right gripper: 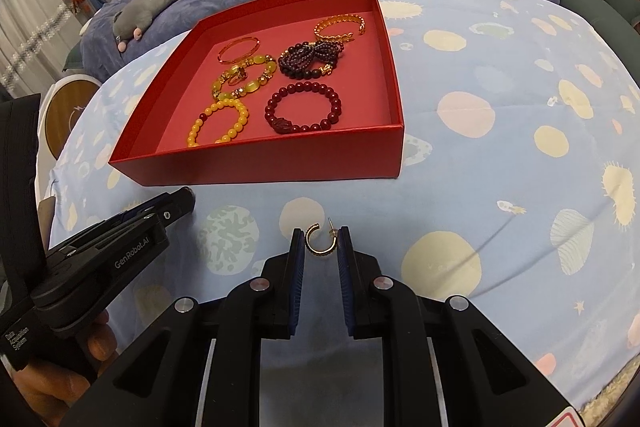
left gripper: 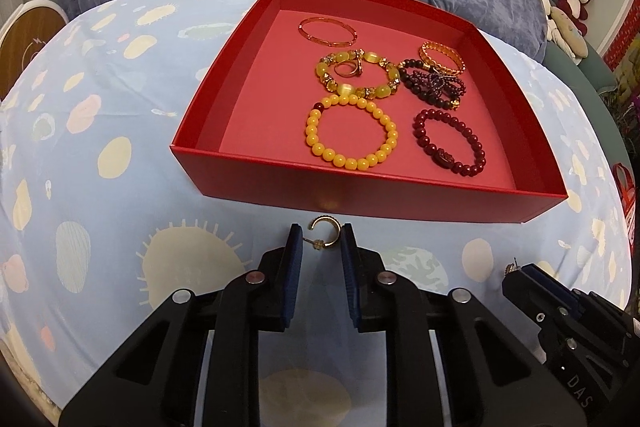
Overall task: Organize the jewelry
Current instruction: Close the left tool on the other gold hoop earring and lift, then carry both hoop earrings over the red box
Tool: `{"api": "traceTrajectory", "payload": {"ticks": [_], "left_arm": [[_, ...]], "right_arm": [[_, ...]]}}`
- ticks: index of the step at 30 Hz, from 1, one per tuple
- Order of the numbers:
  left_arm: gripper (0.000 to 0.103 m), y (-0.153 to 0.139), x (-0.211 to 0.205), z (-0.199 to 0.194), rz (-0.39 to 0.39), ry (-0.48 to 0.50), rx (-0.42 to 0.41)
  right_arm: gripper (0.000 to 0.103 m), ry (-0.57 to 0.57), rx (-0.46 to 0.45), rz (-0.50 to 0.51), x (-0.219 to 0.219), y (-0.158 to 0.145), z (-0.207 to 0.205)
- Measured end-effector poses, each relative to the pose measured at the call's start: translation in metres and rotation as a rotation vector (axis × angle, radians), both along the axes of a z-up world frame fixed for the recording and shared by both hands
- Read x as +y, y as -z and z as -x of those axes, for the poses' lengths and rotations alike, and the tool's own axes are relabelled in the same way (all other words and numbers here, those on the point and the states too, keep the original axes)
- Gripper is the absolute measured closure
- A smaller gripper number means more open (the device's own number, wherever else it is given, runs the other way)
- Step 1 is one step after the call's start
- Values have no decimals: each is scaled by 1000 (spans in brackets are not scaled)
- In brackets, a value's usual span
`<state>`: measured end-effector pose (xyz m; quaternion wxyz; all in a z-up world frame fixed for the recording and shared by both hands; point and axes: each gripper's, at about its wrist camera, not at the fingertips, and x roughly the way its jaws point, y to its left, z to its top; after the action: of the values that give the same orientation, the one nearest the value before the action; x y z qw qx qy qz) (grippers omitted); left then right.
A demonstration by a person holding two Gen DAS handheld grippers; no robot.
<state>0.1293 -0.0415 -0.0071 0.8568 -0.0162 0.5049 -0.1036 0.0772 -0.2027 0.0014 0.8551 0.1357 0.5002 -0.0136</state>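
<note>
Left wrist view: The left tongs (left gripper: 320,239) are pinching a gold hoop earring (left gripper: 331,245) at their tips. The hoop is pressing on one pad, and its post is lying crosswise, reaching to the other. The red box (left gripper: 360,195) is sitting on the bed's patterned sheet straight ahead, its near wall just beyond the earring. Bracelets are lying inside it, toward its right half. At the lower right, the right tongs (left gripper: 516,273) are showing a glint of gold at their tip.

Right wrist view: The right tongs (right gripper: 320,241) are standing narrowly apart, gripping a second hoop earring (right gripper: 310,245), with the hoop lying between the pads and its post pointing up and away. Here the box is lying ahead and to the left, farther off. The left tongs (right gripper: 186,197) are hanging just before its near wall, their load hidden.

Judgement: the left hand is sitting nearer the box. Either earring is needing a lift over the near wall.
</note>
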Motion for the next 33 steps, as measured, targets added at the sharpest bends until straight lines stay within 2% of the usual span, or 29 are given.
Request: {"api": "traceTrajectory", "payload": {"ticks": [4,6,15,16,18,20,22,28,30,33], "left_arm": [[88,-1,0,1,2,3,4],[94,-2,2,1,12,0,16],[93,-2,11,10,24,-17,32],[92,-3,12,11,22,-20,27],[75,-4,12,12,14,-27,19],[68,-6,10,11,13,-27,6],[68,-6,6,8,9,-14,5],[71,-1,-6,4,-44,18,-15],[79,0,-7,5,-55,24,-23],[86,0,-6,7,-60,29,-28]], "right_arm": [[87,-1,-2,-3,0,-1,0],[87,-2,-6,-5,0,-3,1],[87,-9,-22,-2,2,-12,8],[87,-9,-22,-3,2,-12,8],[87,-8,-23,-3,2,-12,9],[87,-8,-23,-5,3,-12,9],[87,-9,-23,-7,3,-12,8],[87,-6,-22,-11,3,-12,8],[87,-5,-21,-12,3,-12,8],[87,-5,-17,-14,3,-10,7]]}}
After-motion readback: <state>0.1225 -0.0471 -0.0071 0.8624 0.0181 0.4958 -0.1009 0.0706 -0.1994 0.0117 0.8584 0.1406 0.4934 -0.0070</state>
